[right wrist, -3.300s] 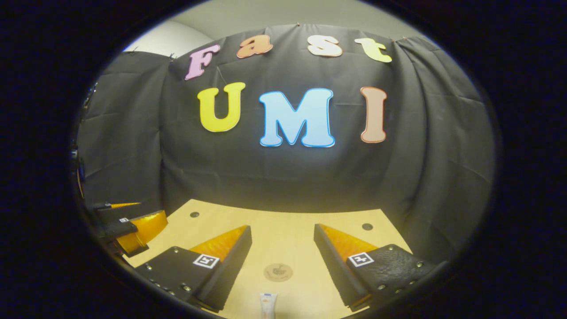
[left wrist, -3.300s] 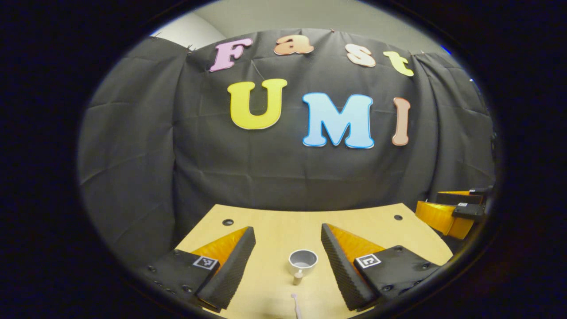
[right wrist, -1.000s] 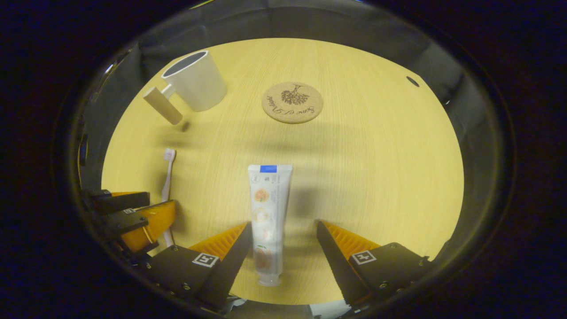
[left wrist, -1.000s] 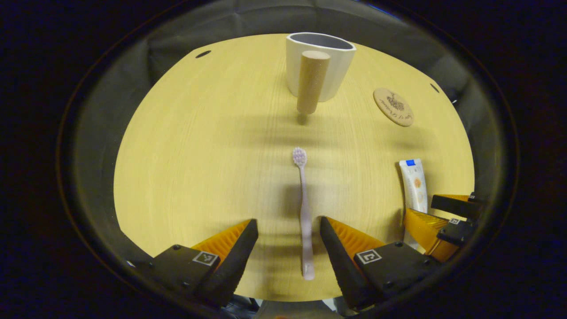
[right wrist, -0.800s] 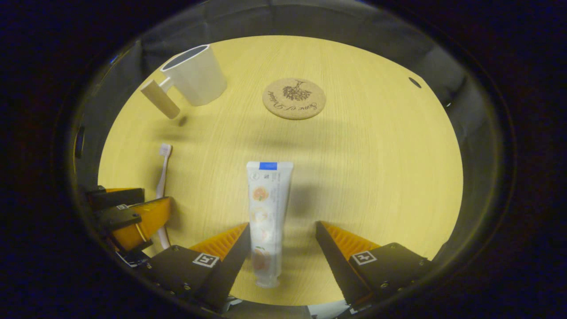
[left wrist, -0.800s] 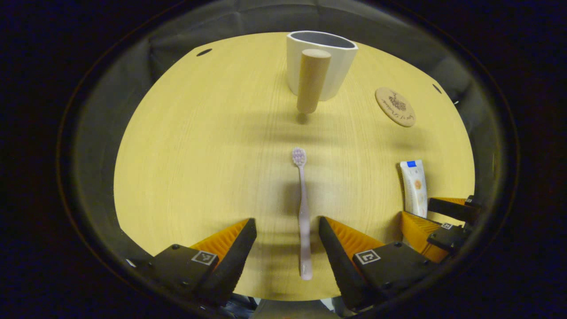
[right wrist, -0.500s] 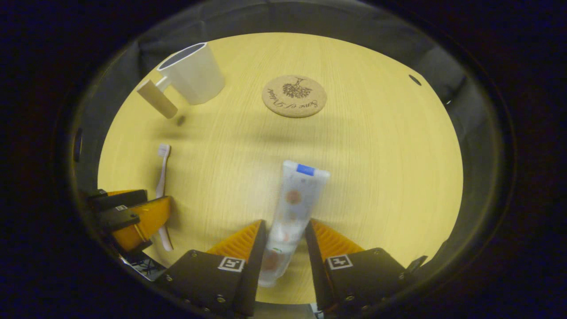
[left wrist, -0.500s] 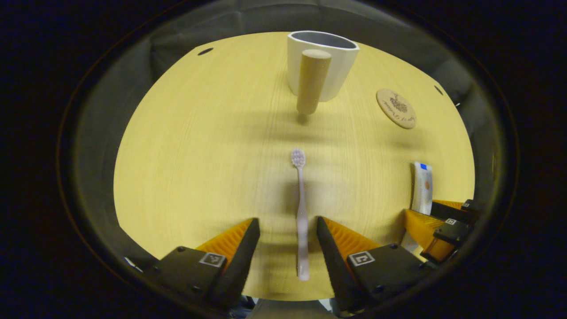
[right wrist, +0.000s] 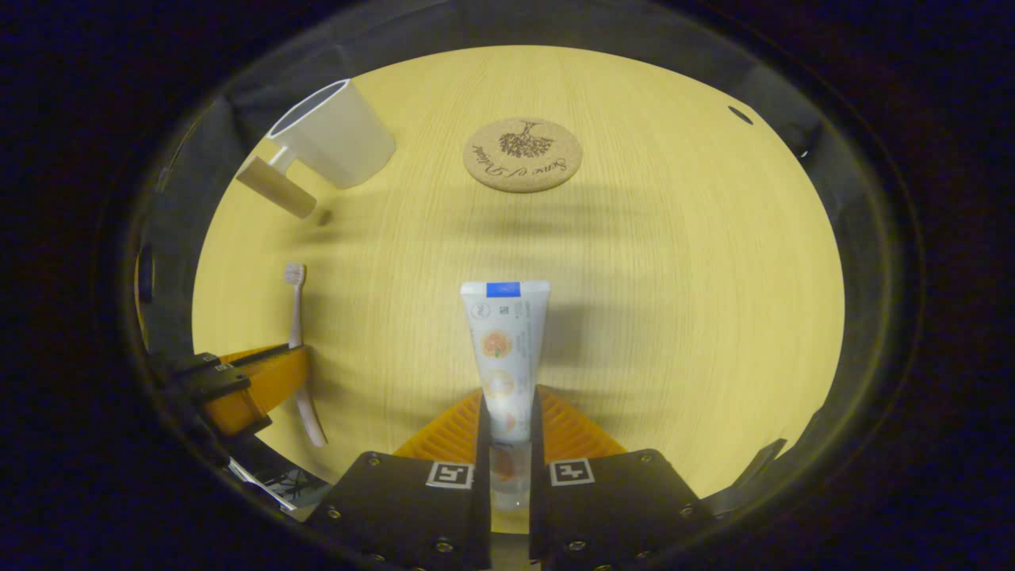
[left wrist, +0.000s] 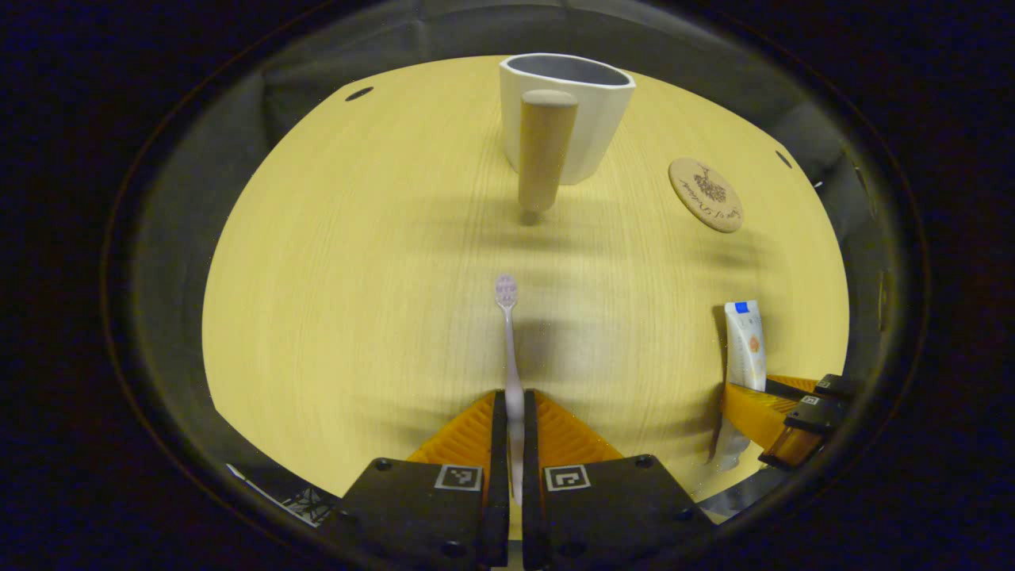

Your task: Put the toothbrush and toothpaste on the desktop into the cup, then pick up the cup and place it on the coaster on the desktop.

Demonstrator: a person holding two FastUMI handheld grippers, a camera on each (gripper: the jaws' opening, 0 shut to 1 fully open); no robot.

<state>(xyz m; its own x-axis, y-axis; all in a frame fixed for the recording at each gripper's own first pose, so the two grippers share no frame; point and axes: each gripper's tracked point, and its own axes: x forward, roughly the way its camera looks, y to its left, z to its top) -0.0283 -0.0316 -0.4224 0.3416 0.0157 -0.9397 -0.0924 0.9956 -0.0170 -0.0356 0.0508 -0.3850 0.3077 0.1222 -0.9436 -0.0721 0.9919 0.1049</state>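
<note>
Both pickups made, nothing delivered. Left gripper [left wrist: 508, 412]: its 2 fingers are closed tight on the handle of the toothbrush [left wrist: 508, 341], which runs straight out toward 12 o'clock with the bristle head at the far end; whether it has left the wood I cannot tell. Right gripper [right wrist: 507, 416]: fingers pinched onto the cap end of the toothpaste [right wrist: 505, 349], the flat crimped end pointing to 12 o'clock in the right gripper view. The cup [left wrist: 568, 115] stands upright on the desktop [left wrist: 333, 277], at 12 o'clock from the left gripper and well apart from it, its wooden handle turned toward the camera; what can be seen of its inside looks empty, though the bottom is hidden. The coaster [right wrist: 522, 155] lies bare at 12 o'clock from the right gripper, with the cup off at 10 o'clock from there. In the left gripper view the other gripper sits at 4 o'clock with the tube in it. Judged progress: 2 grasps done out of the whole job. Left to do: carry each item over the cup's mouth, drop it in, then take the cup and set it on the coaster.
</note>
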